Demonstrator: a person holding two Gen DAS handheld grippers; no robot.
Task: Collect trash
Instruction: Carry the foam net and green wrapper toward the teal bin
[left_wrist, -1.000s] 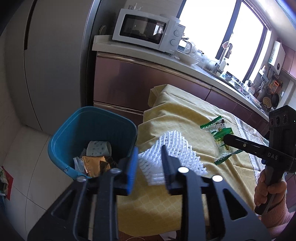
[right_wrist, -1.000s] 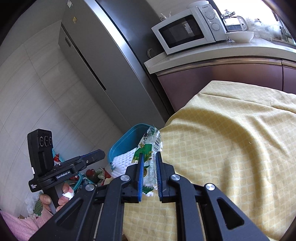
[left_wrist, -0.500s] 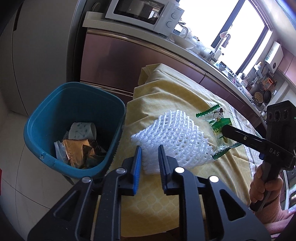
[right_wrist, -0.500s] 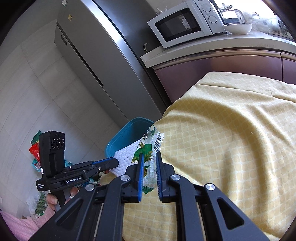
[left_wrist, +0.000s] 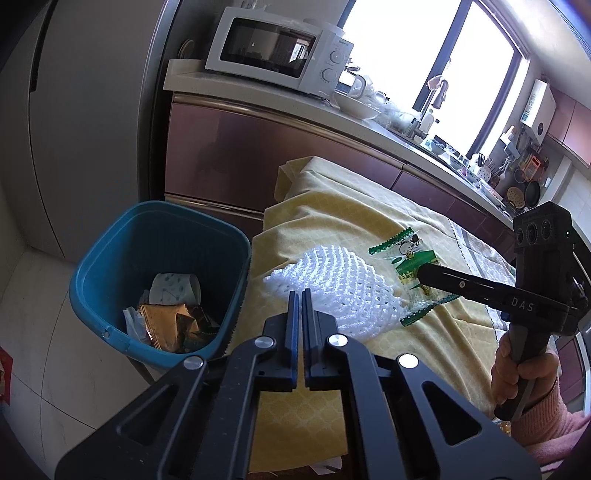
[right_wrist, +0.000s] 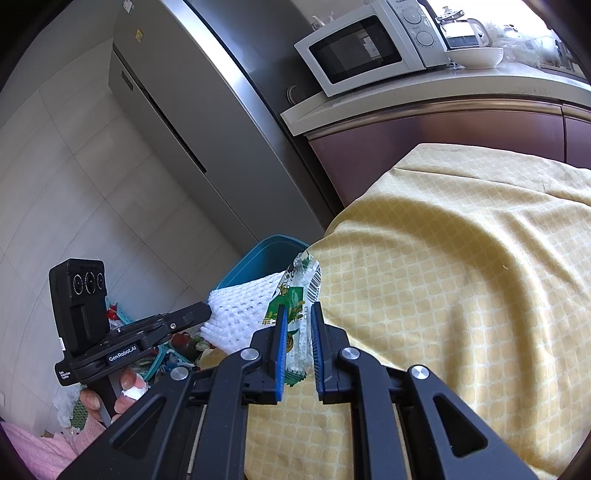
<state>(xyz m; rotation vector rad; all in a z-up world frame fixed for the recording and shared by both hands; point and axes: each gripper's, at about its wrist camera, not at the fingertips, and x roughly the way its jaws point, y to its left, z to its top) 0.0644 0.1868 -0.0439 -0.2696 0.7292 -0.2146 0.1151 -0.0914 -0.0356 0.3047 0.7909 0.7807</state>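
Where a second ago its jaws stood apart around the near edge of the white foam net (left_wrist: 332, 284), the left hand-held gripper (left_wrist: 298, 295) now has them pressed together, with a thin edge of the net apparently pinched between them. The net lies on the yellow cloth (left_wrist: 369, 221) that covers the desk, at the corner nearest the blue bin (left_wrist: 110, 266). The bin stands just beside the desk and already holds a paper cup and crumpled wrappers. The right hand-held gripper (right_wrist: 297, 321) has not moved: its jaws stay clamped on a green and clear snack wrapper (right_wrist: 295, 291), which stands on the cloth just beyond the net. Both pieces of trash now seem to be gripped, so the pick-up step looks done. What seems left is to carry each piece over the bin and let it go.
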